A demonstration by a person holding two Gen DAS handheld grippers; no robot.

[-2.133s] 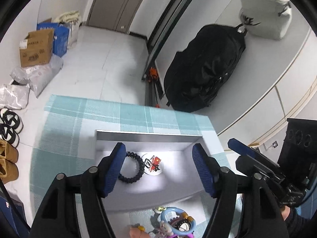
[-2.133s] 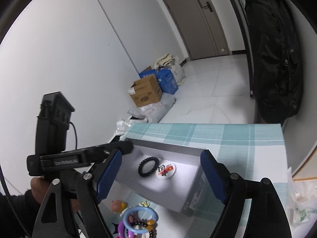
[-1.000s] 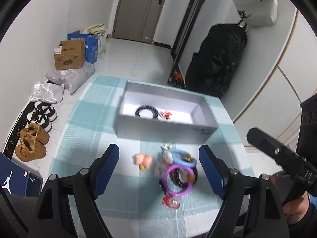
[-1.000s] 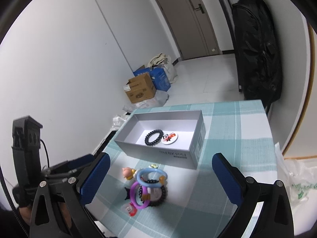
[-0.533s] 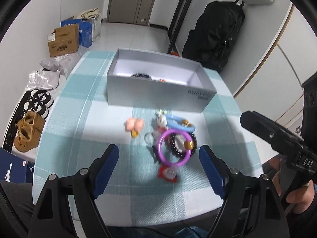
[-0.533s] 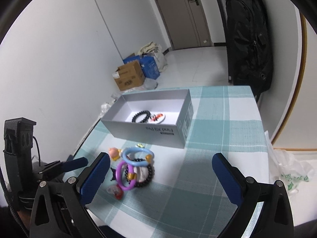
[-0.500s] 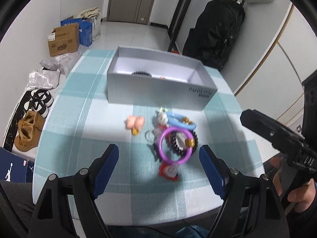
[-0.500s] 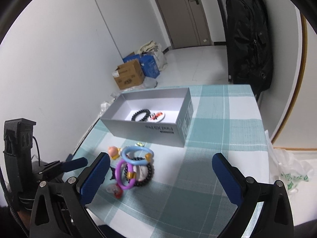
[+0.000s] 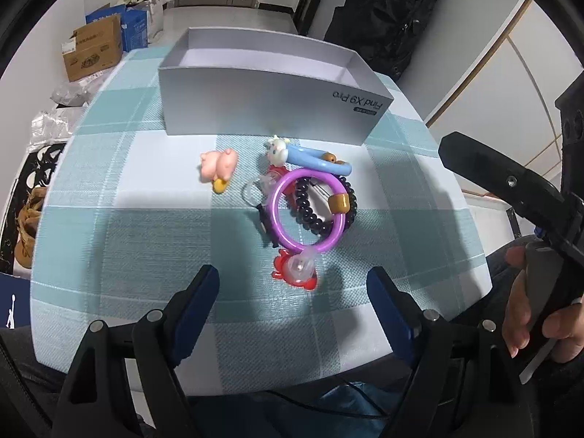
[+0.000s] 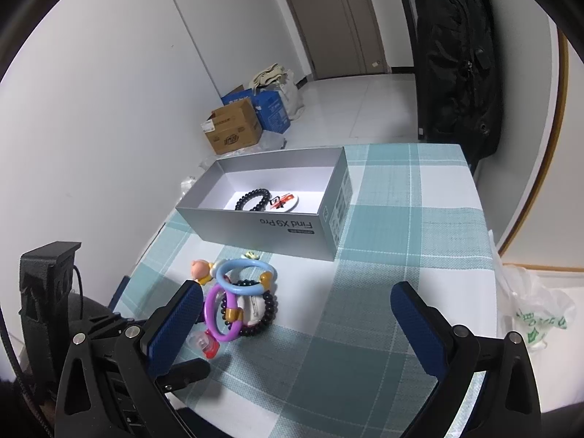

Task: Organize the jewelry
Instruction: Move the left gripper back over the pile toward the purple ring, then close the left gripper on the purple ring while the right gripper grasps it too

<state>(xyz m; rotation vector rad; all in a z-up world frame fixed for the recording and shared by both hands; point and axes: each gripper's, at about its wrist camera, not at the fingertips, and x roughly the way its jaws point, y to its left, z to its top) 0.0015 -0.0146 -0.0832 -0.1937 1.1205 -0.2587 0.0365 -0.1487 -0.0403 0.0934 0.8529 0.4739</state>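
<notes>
1. Both tongs, left tongs (image 9: 292, 288) and right tongs (image 10: 297, 308), hang released above the teal-checked desk (image 9: 146, 241).
2. A purple plastic bangle (image 9: 308, 213) tops the trinket pile near the open grey cardboard box (image 9: 270, 109).
3. A black beaded bracelet (image 10: 253, 199) lies inside that box.

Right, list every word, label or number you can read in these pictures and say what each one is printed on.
"Find X9 Pro": near wall of the open silver cardboard box, printed upside down as seen from both views.
Small dark badge under that name: too small to read.
Brown cardboard carton on the floor: label and logo blurred, unreadable.
Round white badge with red and black print inside the box: unreadable.
Green print on the white plastic bag: unreadable.
</notes>
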